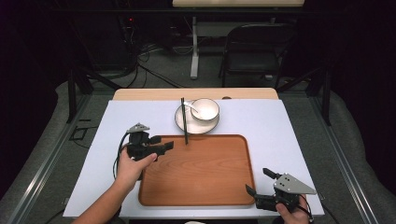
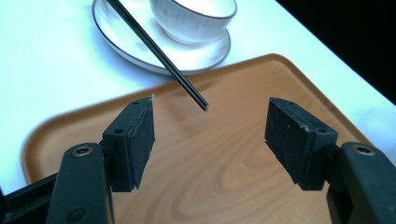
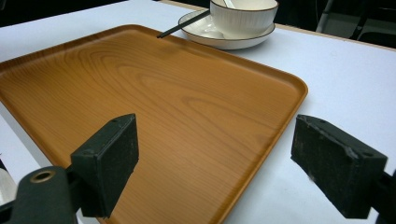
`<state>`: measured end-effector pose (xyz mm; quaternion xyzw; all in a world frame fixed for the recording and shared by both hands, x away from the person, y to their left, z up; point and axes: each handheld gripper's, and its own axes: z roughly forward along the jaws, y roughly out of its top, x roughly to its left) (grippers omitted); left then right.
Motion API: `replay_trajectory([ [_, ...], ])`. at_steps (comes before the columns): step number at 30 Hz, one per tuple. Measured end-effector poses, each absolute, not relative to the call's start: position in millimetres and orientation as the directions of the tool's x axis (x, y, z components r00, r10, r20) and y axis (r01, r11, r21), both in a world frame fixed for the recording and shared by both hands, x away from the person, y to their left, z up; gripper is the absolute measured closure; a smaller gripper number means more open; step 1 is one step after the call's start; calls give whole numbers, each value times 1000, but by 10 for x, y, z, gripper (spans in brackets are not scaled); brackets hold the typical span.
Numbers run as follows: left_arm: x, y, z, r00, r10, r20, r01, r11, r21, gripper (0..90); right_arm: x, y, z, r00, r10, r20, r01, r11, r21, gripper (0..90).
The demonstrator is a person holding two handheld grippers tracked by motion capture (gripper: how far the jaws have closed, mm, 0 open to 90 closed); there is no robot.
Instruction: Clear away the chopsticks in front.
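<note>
A wooden tray [image 1: 201, 177] lies on the white table in front of me. Behind it a white plate [image 1: 184, 123] carries a white bowl [image 1: 205, 109] with a white spoon [image 1: 190, 106] in it. Black chopsticks [image 1: 184, 120] rest across the plate, their tips reaching over the tray's far edge. My left gripper [image 1: 164, 142] hovers at the tray's left far corner, open, nothing between its pads; in the left gripper view the chopsticks [image 2: 159, 53] end just ahead of my left gripper [image 2: 210, 135]. My right gripper [image 1: 258, 182] stands open at the tray's near right corner, and it [image 3: 215, 163] is empty.
The table's wooden back strip [image 1: 196, 93] shows behind the white top. A black folding chair [image 1: 254, 51] and a table leg [image 1: 194, 51] stand on the floor beyond. Cables lie on the floor at the back left.
</note>
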<state>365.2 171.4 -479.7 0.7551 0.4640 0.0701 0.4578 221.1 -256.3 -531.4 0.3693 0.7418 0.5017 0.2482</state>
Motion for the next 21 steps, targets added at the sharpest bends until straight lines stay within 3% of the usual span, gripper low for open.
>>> replay_trajectory([
  [21,4264,1617,-4595,489,835,-253,673,-176,718,394,2210,-2574,-5315,-598,801,15,307,212,928,146],
])
